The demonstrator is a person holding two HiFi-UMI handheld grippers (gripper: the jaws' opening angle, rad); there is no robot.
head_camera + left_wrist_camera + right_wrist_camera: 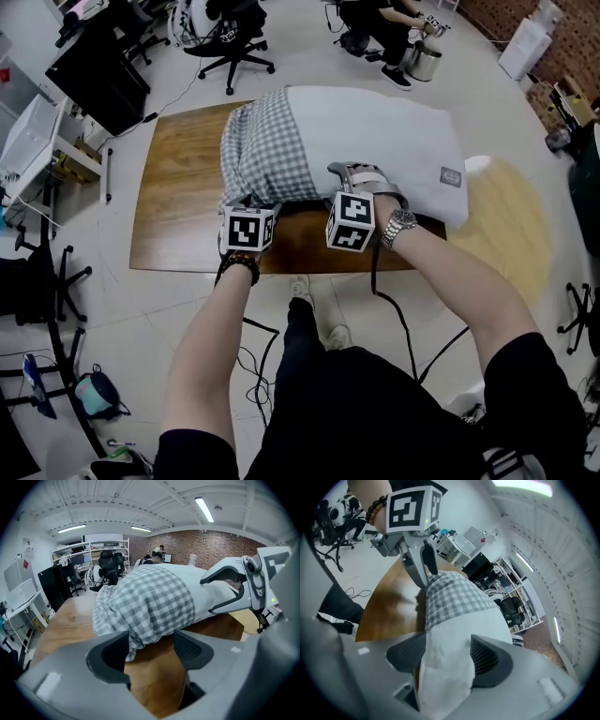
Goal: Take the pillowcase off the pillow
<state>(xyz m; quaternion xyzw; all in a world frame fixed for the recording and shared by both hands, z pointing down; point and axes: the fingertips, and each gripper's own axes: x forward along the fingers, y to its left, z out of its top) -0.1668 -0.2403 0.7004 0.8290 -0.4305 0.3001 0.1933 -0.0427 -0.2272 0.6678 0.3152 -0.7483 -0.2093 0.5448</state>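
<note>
A white pillow [384, 141] lies on the wooden table [178, 187], its left end still inside a grey checked pillowcase [267, 150] that is bunched up there. My left gripper [251, 202] is at the near lower edge of the bunched cloth. In the left gripper view it [151, 648] stands open, and a fold of the pillowcase [150, 602] hangs between the pads without being pinched. My right gripper [361, 180] sits on the pillow's near edge. In the right gripper view the pillow [450, 639] fills the gap of the wide jaws [447, 656], which do not squeeze it.
The table's near edge [281, 267] is just in front of my hands, with cables [253, 361] on the floor below. A pale round table [511, 225] stands at the right. Office chairs [230, 42], a black cabinet [98, 80] and a seated person [384, 28] are behind.
</note>
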